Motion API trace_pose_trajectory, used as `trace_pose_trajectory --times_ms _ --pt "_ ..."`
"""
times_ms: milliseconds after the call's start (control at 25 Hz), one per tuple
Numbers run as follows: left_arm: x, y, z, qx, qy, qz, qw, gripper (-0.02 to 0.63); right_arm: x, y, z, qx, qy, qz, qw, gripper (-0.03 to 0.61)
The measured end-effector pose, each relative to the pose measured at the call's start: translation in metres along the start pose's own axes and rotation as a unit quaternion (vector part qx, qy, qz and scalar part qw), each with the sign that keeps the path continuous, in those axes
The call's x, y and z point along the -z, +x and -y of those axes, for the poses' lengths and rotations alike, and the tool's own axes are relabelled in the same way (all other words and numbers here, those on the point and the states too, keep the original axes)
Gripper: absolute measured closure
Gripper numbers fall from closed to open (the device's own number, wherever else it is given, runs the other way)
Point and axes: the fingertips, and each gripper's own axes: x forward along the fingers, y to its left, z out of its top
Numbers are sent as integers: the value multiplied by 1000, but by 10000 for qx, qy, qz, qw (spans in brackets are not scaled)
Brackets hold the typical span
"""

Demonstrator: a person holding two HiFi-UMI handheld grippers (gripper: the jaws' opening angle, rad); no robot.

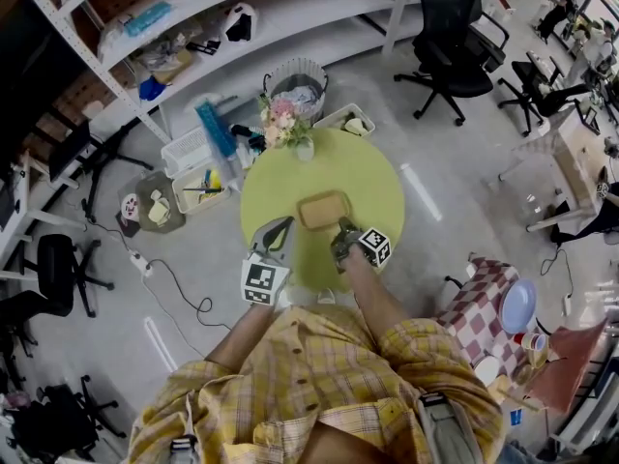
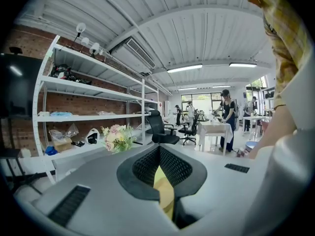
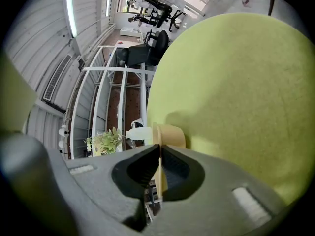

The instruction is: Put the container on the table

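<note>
**Head view: container held low at the table's near side**

The container (image 1: 324, 210), a shallow tan tray, lies just ahead of both sets of fingertips, over the near half of the table (image 1: 372, 177). I cannot tell whether its base already touches the green top. The right gripper (image 1: 340, 234) is clamped on the near wall, with a thin tan edge pinched between its pads. The left gripper (image 1: 282, 230) has its jaws almost together on a thin yellow-tan strip, which looks like the tray's near-left corner.

To finish this well, I'd lower both hands evenly so no corner lands first, and let go only once the base bears flat. The jaws should then open and draw straight back rather than lift, so the rim isn't dragged. The flowers (image 1: 282, 119) stand well beyond the fingertips, out of the way.
</note>
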Motion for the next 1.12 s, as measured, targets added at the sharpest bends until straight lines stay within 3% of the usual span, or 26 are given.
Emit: trace_pose_trajectory --times_ms 880,1120 --pt "14 2 9 32 -54 -174 9998 609 -3 6 16 255 -55 8 9997 558" --pt "16 5 12 29 -70 -198 9998 609 -6 3 24 213 40 22 9998 506"
